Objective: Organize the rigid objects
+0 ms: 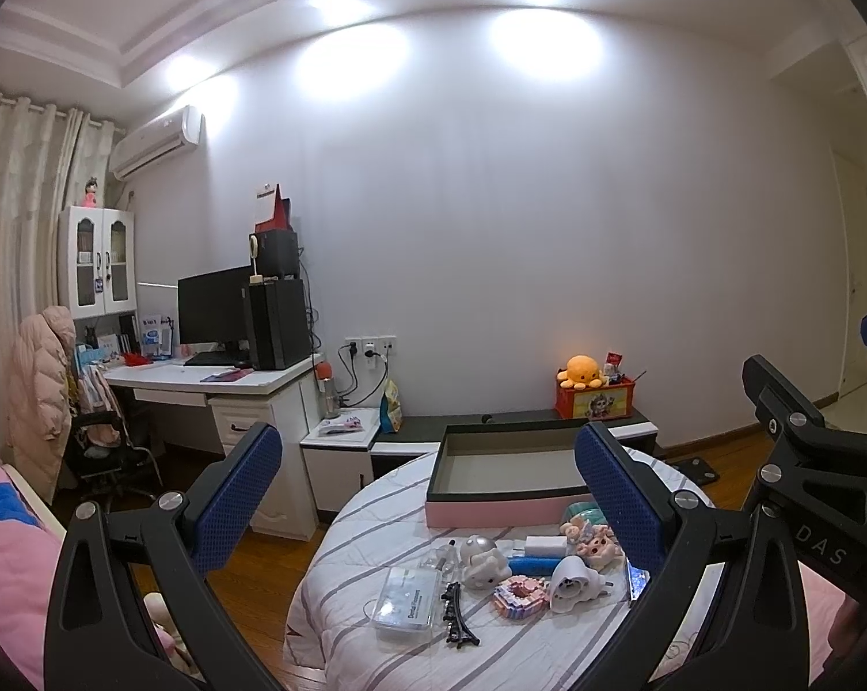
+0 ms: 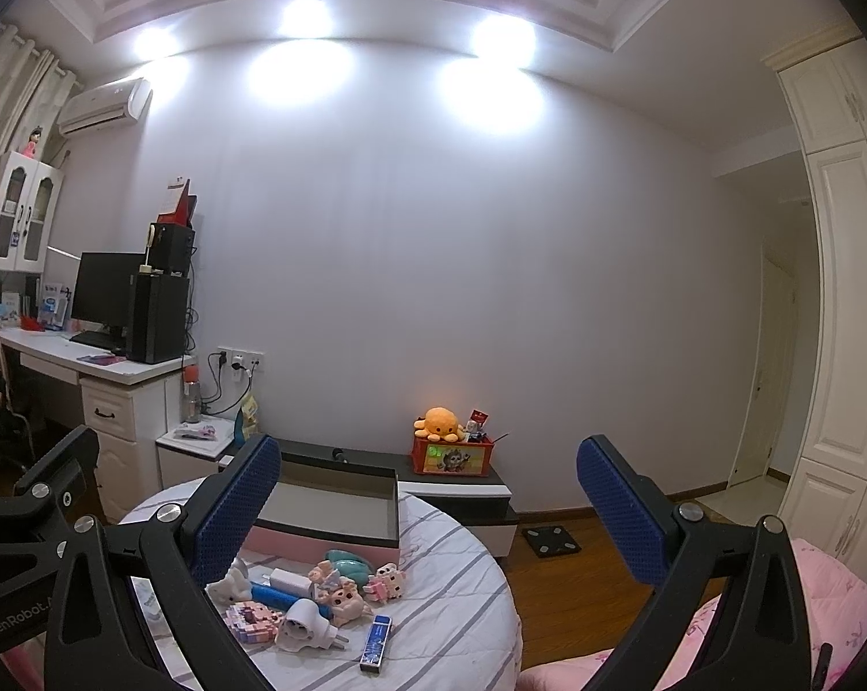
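A round table with a striped cloth (image 1: 341, 622) holds a pink-sided open box (image 1: 508, 469), which looks bare inside, at its far side. In front of it lie small things: a clear plastic case (image 1: 407, 599), a black hair clip (image 1: 455, 613), a white plug adapter (image 1: 571, 581), a pink block model (image 1: 517, 596), a white figurine (image 1: 482, 561), a blue tube (image 1: 534, 564), a white charger (image 1: 543, 547) and pig figures (image 1: 594, 541). My left gripper (image 1: 428, 495) is open and empty, held above the table's near side. My right gripper (image 2: 428, 501) is open and empty, right of the left one; a blue box (image 2: 376, 642) lies below it.
A white desk (image 1: 226, 383) with monitor and computer tower stands at the left, with a chair (image 1: 105, 449) before it. A low black-and-white cabinet (image 1: 641, 426) behind the table carries a red box with an orange plush (image 1: 586, 371). Pink bedding (image 2: 825, 604) lies at the right. The floor is wood.
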Demonstrator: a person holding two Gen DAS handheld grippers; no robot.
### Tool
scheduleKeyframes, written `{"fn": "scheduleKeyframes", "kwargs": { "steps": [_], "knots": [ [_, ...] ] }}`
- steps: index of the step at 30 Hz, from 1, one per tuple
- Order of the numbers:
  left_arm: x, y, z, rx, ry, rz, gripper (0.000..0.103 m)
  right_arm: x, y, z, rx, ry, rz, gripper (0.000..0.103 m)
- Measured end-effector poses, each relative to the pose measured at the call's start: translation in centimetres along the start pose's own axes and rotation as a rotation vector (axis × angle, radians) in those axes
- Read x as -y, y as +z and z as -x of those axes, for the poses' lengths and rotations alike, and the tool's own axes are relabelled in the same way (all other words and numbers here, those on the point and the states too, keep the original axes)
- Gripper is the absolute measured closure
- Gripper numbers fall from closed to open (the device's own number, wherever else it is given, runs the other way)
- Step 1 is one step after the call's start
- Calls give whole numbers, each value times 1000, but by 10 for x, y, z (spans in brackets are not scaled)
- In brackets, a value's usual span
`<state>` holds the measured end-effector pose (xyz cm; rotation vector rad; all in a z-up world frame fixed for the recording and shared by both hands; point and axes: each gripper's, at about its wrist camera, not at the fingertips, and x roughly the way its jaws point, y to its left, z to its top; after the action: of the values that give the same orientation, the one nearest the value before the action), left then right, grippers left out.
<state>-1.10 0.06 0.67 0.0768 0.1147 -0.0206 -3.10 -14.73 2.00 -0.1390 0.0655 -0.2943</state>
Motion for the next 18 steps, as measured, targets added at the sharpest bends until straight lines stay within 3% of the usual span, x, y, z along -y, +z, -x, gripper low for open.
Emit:
{"fn": "scheduleKeyframes", "kwargs": {
  "steps": [18],
  "knots": [
    [0,2,3,3,2,-2,0,1,4,0,0,-2,2,0]
  ]
}}
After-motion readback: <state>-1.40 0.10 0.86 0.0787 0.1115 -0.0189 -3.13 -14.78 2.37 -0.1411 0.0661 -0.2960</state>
